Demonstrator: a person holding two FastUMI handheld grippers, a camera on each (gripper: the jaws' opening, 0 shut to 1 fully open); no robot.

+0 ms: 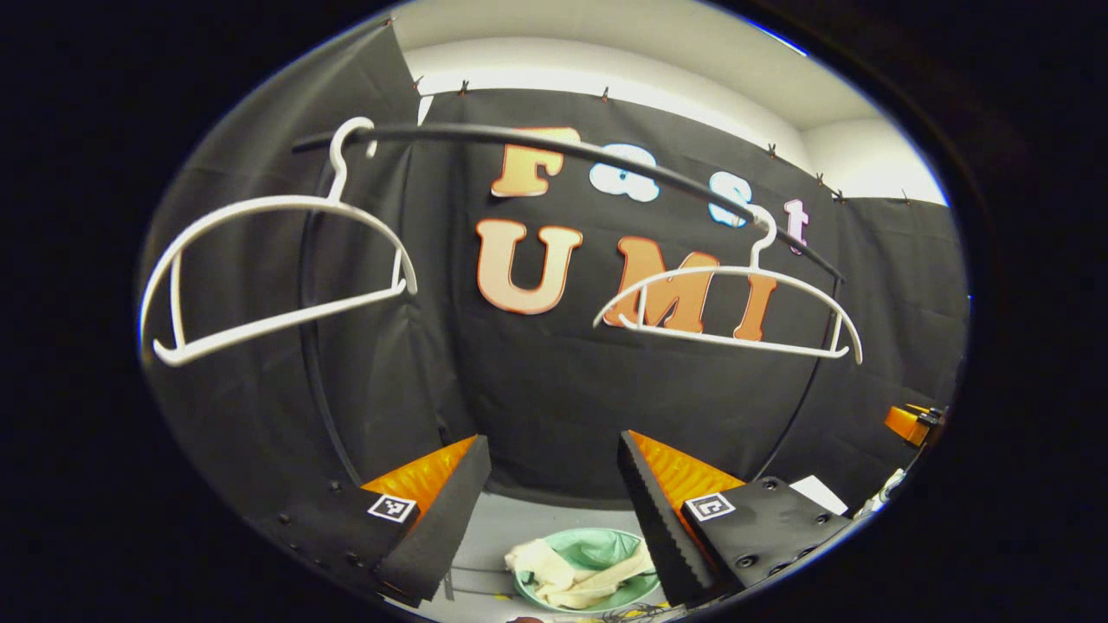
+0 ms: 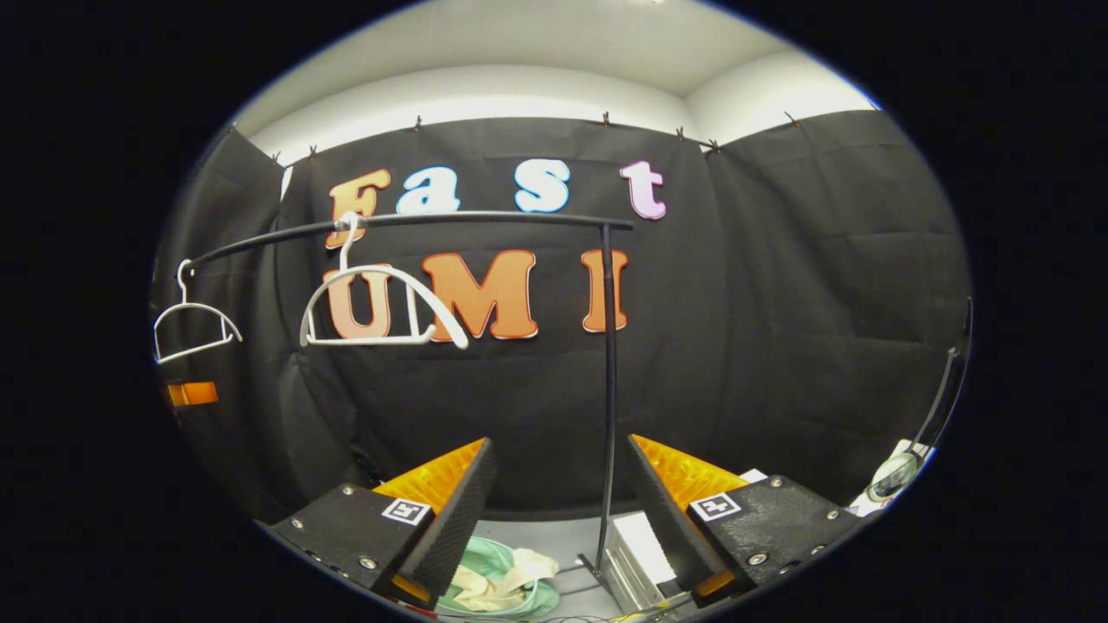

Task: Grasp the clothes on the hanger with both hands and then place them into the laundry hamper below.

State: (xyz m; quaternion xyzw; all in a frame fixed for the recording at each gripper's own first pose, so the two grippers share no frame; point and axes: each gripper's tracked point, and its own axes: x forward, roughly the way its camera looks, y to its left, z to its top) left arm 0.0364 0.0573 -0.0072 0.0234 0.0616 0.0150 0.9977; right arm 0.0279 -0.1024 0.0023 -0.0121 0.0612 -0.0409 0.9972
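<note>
- Down below both grippers, a green laundry hamper (image 1: 597,562) can be seen on the floor, and cream clothes (image 1: 567,575) are already lying inside it.
- From the left gripper view, the hamper is seen low down, in the gap between the two fingers of the left gripper (image 1: 554,510).
- From the right gripper view, the same hamper (image 2: 498,588) is seen low and a little to the left, partly hidden behind the left finger of the right gripper (image 2: 563,510).
- Both pairs of fingers are spread wide apart, and nothing is held between them.
- Up above, a black rail (image 1: 554,143) is seen with two white hangers on it.
- Both the near hanger (image 1: 268,268) and the far hanger (image 1: 736,311) are bare; no cloth is hung on them.
- The cloth pile is spread loosely across the hamper, so no clear long side can be told.
- The hamper is judged to sit more squarely under the left gripper, so that hand seems nearer to it.
- The task looks done, since the clothes are off the hangers and in the hamper.
- If anything is left, only a pull back of both hands is called for, with the fingers kept clear of the rail post (image 2: 610,381).
</note>
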